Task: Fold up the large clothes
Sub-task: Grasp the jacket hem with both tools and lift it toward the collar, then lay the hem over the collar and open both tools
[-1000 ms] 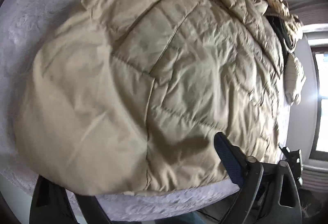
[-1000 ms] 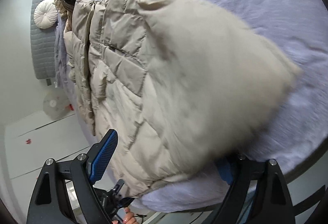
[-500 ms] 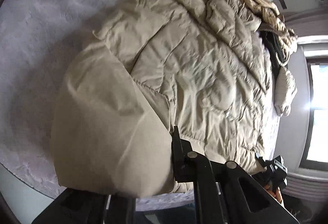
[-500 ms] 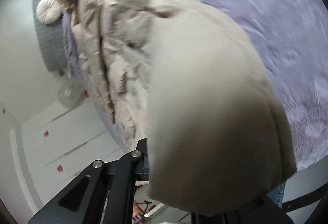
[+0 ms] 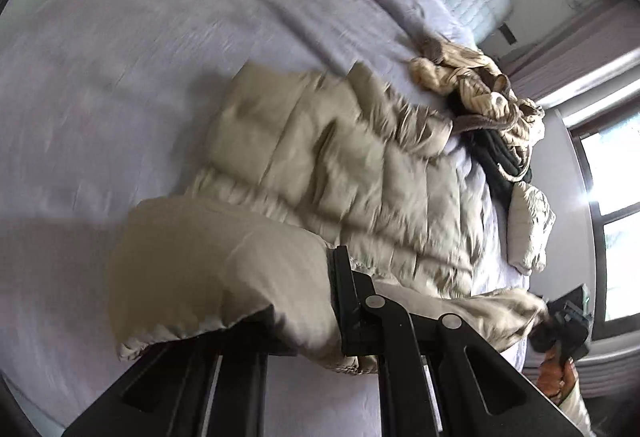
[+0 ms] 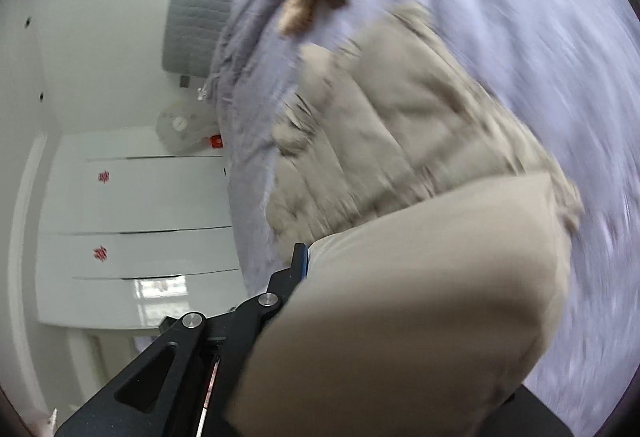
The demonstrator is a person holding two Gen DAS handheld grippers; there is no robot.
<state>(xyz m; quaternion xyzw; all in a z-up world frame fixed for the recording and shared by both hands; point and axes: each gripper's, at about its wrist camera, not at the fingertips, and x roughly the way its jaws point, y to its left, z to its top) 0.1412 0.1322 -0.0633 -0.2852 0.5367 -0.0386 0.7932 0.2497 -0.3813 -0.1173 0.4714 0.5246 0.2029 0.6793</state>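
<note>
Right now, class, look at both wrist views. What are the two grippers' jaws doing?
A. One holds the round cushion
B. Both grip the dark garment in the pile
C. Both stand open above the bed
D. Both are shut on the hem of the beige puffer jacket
D: the left gripper and the right gripper each have their jaws closed on the beige puffer jacket, its edge lifted off the bed.

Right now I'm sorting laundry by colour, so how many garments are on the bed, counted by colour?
Beige, light: 2, the quilted puffer jacket pinched at its hem by both grippers, and a folded quilted piece near the bed edge.
Tan or golden: 1, the crumpled garment in the pile.
Black: 1, the garment under that pile.
Total: 4
</note>
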